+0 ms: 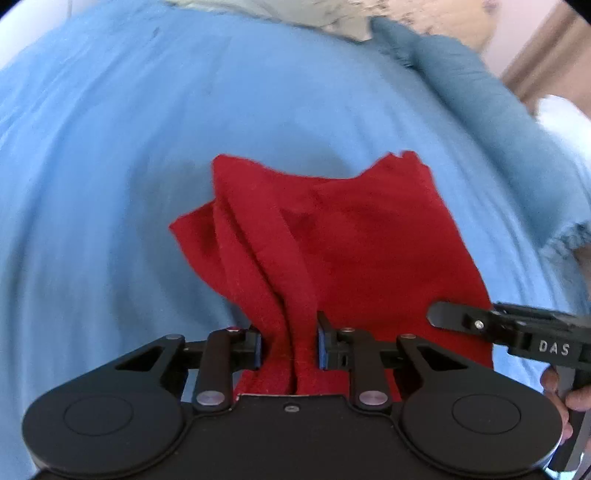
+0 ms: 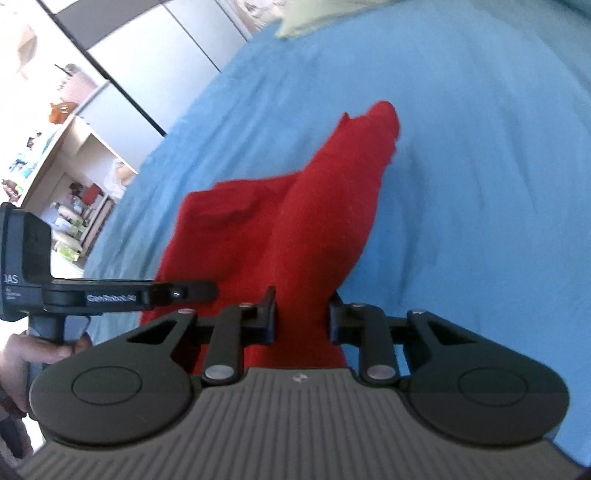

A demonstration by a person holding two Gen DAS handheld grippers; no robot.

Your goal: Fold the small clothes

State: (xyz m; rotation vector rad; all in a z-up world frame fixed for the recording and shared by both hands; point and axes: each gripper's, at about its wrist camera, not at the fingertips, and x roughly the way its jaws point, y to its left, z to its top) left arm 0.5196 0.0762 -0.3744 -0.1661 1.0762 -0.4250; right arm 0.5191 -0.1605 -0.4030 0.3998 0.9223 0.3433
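Observation:
A small red garment [image 1: 351, 236] hangs bunched above a light blue bedsheet [image 1: 110, 184]. My left gripper [image 1: 289, 345] is shut on one bunched edge of it. My right gripper [image 2: 302, 319] is shut on another edge of the same red garment [image 2: 314, 229], which drapes away from the jaws toward the sheet. The right gripper's finger shows at the right of the left wrist view [image 1: 461, 317]. The left gripper's finger shows at the left of the right wrist view [image 2: 184, 291]. The two grippers are close together, side by side.
The blue sheet [image 2: 480, 184] covers the whole bed. A darker blue-grey cloth [image 1: 480, 96] lies at its far right edge. A pale cloth [image 2: 306, 22] lies at the far end. Shelves with clutter [image 2: 66, 155] stand beside the bed at left.

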